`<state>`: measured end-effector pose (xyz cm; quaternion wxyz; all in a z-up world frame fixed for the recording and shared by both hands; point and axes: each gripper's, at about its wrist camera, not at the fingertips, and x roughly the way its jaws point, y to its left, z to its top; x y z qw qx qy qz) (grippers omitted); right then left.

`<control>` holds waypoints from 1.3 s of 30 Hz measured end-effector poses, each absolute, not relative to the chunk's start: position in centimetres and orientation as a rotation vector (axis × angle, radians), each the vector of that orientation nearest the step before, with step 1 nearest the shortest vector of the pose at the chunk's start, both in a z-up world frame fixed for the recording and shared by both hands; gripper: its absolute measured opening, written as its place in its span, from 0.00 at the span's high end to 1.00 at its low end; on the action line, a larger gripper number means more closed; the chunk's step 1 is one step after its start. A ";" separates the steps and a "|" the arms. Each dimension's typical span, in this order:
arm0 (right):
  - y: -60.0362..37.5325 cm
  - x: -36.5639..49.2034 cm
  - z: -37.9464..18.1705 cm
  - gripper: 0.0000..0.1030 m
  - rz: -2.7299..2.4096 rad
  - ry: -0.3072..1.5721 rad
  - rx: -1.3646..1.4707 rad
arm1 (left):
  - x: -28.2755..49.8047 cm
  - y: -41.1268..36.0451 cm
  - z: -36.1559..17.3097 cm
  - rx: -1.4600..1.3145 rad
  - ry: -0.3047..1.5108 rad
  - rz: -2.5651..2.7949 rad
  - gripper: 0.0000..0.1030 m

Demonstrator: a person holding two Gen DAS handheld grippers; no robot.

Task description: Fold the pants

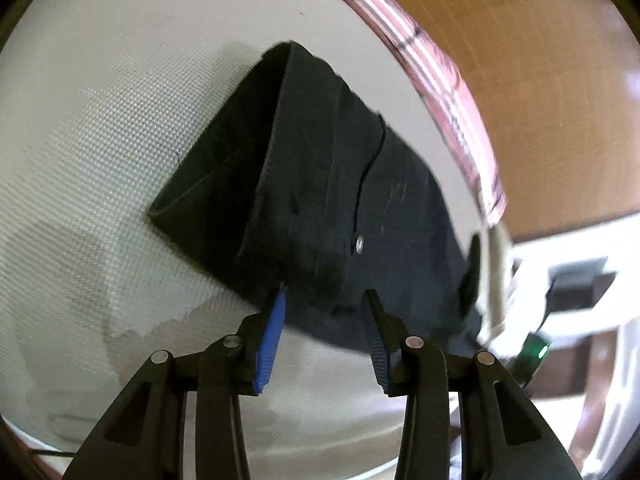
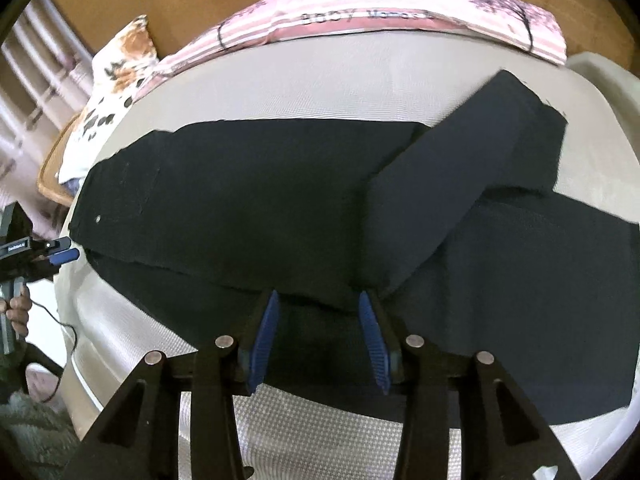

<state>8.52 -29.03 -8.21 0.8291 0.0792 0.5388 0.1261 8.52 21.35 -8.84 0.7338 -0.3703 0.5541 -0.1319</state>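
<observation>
1. Two views show dark pants lying on a bed with a pale woven cover.
2. Left wrist view: the left tongs hang over the near edge of the pants, jaws partly apart, blue pads clear of the cloth, gripping nothing.
3. In this view the waist end is nearest, a small metal button just beyond the tips; a folded part rises to a peak farther off.
4. A pink striped pillow lies along the bed's far edge, against a wooden headboard.
5. Right wrist view: the right tongs sit over the near edge of the pants, jaws partly apart, nothing pinched between them.
6. The pants stretch across the bed; one leg is folded back slantwise over the rest.
7. At the left edge, a hand holds the other tongs beside the pants.
8. The striped pillow and a flowered pillow lie beyond.
</observation>
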 end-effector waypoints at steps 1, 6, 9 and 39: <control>-29.1 8.4 -8.3 0.61 0.265 1.143 0.174 | 8.6 21.6 -9.0 -0.840 1.212 -0.275 0.60; -30.7 8.3 -9.2 0.61 0.239 1.148 0.291 | 9.3 22.6 -10.2 -0.906 1.203 -0.202 0.60; -32.0 8.4 -9.7 0.61 0.193 1.146 0.381 | 9.4 22.4 -10.2 -0.896 1.167 -0.176 0.67; -36.7 10.1 -5.2 0.96 -0.064 0.996 0.478 | 12.0 21.2 -8.2 -0.615 1.183 -0.142 0.80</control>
